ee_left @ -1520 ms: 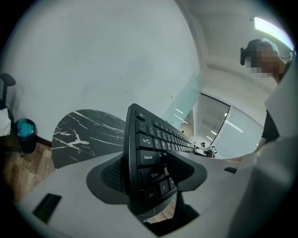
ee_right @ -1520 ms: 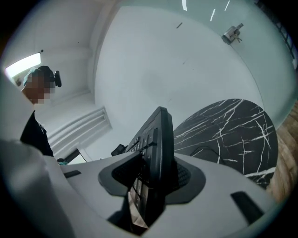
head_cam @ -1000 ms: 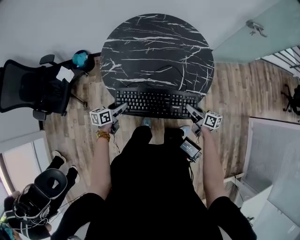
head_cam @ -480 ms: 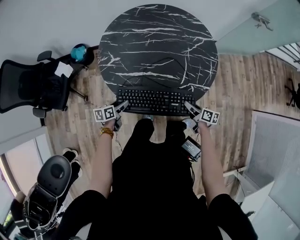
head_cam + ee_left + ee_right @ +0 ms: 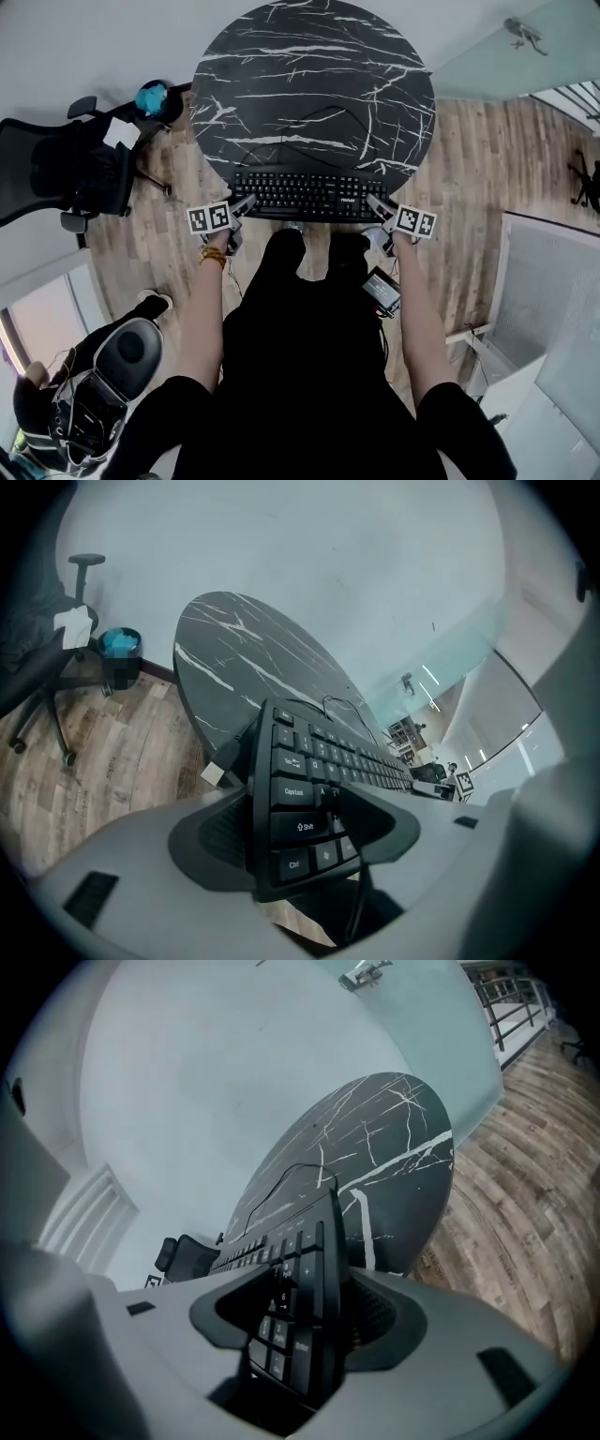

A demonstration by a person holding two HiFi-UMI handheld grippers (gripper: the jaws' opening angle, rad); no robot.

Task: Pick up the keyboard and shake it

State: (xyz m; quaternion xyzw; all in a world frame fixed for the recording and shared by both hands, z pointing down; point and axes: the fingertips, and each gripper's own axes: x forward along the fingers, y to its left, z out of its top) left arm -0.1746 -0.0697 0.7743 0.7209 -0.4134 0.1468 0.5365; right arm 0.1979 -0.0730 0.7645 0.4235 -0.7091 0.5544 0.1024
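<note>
A black keyboard [image 5: 309,195] lies across the near edge of the round black marble table [image 5: 309,84], with both ends past the rim. My left gripper [image 5: 246,204] straddles its left end; in the left gripper view the Shift and Ctrl keys [image 5: 305,827] sit between wide jaws that do not clamp them. My right gripper [image 5: 377,204] straddles the right end. Its jaws are opening, and the keypad end [image 5: 300,1269] stands loose between them. The keyboard's cable [image 5: 319,117] curls over the tabletop.
A black office chair [image 5: 66,173] and a teal bin [image 5: 153,97] stand left of the table. Another person with headgear crouches at lower left [image 5: 103,375]. A glass partition [image 5: 506,56] lies to the right. Wood floor surrounds the table.
The keyboard has come down from a raised position onto the table's near edge. Both grippers moved with it and stay at its ends, and their jaws have widened.
</note>
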